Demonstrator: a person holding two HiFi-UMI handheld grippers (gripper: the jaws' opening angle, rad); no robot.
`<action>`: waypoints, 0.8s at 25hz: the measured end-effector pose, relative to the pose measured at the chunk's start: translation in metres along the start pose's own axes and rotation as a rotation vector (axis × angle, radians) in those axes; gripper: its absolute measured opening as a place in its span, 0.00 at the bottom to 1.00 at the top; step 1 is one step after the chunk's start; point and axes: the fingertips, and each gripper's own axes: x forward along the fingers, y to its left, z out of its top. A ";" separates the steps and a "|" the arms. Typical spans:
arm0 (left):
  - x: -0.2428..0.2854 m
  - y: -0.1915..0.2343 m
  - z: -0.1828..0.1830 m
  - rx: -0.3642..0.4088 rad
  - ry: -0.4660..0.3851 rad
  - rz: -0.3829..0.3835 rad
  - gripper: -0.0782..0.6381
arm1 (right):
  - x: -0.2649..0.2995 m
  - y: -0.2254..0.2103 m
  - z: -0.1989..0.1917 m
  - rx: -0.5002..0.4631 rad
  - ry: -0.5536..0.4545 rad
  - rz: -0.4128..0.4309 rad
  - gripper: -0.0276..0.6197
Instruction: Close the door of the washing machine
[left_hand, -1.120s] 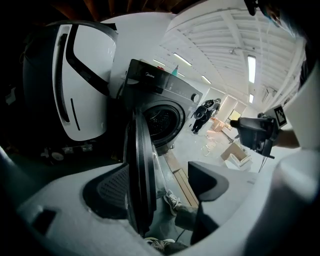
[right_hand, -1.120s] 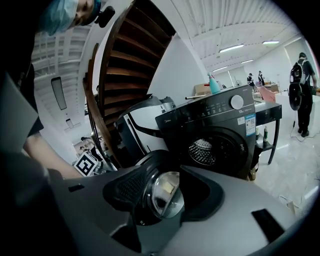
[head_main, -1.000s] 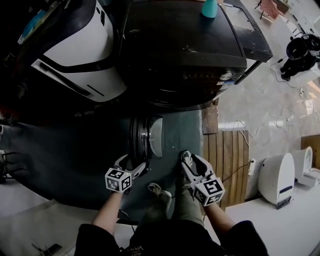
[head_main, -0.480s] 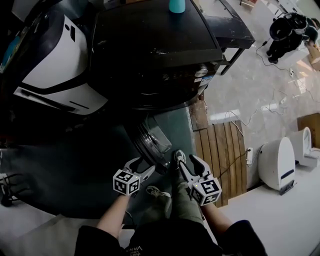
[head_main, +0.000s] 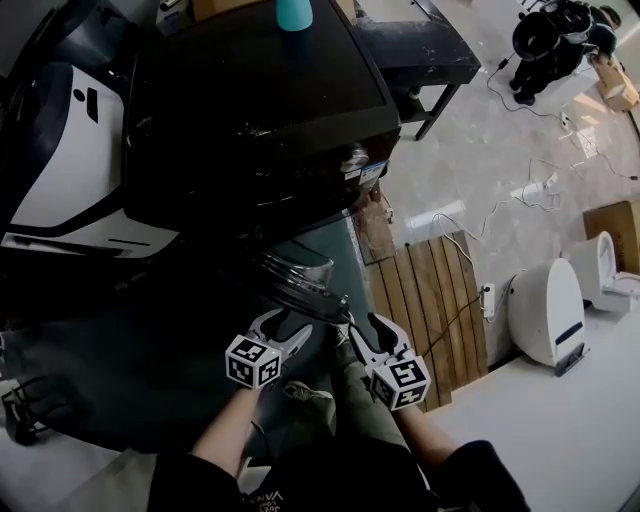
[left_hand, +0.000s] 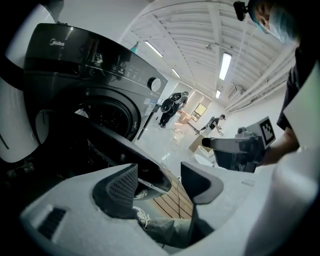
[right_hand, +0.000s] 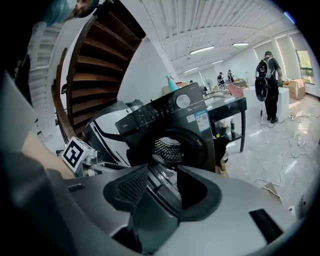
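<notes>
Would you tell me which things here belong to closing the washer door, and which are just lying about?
Job: washer, door, left tool (jaws closing, door rim between them), right tool.
Lying about: teal bottle, wooden slats, black table.

Floor (head_main: 470, 135) (glossy, pale): washing machine (head_main: 260, 110), wooden slat board (head_main: 428, 300).

Left gripper (left_hand: 159, 181), fingers (left_hand: 121, 189) closing, open washing machine door (left_hand: 131, 152) rim between them.

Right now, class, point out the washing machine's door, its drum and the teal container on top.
door (head_main: 303, 282), head view, round rim.
drum (right_hand: 169, 149), right gripper view, perforated inner wall.
teal container (head_main: 294, 13), head view, its side.
</notes>
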 end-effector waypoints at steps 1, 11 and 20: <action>0.007 0.000 0.007 0.004 0.002 -0.003 0.49 | 0.005 -0.007 0.002 0.002 0.003 0.000 0.32; 0.064 0.012 0.076 -0.008 -0.040 -0.003 0.46 | 0.069 -0.066 0.034 -0.011 0.037 0.012 0.31; 0.093 0.047 0.128 0.047 -0.121 0.077 0.34 | 0.128 -0.114 0.052 -0.001 0.020 -0.097 0.13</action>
